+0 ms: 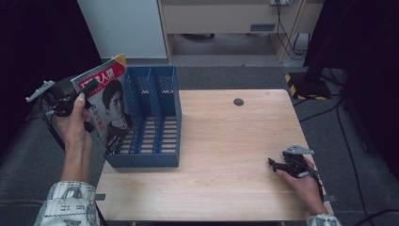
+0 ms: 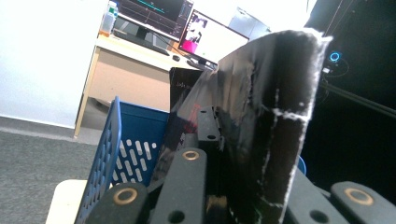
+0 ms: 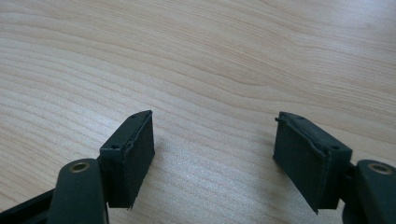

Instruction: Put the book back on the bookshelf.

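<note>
A magazine with a red title band and a portrait on its cover is tilted above the table's left edge, and my left gripper is shut on its upper left part. Its lower corner sits at the left wall of a blue three-slot file rack; I cannot tell whether it is inside the slot. In the left gripper view the magazine stands edge-on between the jaws of my left gripper, with the rack just beyond. My right gripper rests open on the wooden table, with nothing between its jaws.
The rack stands on the table's left part, its open slots facing up. A round cable hole lies near the far edge. Beyond the table are a desk and a black stand base on grey carpet.
</note>
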The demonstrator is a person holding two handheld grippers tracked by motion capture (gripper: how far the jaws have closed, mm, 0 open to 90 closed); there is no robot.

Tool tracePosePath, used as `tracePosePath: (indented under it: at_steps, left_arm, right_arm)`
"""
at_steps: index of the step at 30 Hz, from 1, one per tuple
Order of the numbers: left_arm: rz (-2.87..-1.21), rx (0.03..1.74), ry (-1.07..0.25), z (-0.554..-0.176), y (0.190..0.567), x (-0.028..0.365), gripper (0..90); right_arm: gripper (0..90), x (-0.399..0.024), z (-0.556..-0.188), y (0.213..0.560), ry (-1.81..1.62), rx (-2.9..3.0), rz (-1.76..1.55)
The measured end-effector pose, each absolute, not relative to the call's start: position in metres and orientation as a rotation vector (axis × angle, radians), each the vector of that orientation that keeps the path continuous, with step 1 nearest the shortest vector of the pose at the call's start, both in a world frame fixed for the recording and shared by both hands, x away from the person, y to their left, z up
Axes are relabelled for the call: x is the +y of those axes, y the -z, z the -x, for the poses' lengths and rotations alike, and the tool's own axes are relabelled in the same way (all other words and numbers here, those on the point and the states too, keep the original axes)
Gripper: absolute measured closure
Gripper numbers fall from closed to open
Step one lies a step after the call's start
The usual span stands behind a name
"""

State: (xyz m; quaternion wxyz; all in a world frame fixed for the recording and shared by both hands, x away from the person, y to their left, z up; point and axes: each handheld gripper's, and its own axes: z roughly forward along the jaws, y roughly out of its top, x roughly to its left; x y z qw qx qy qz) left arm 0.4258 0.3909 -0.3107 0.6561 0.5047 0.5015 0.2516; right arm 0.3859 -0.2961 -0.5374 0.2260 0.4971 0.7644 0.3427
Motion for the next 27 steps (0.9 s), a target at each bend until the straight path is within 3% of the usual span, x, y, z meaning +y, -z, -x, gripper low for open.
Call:
tracePosePath:
  at_steps: [27]
  left_arm:
    - [-1.122,1.093,-0.613,-0.4168,0.3171,0.3940,86.0]
  right_arm:
    - [28.9,-0.2960,-0.3858,0.5374,-0.946,2.105,-1.377]
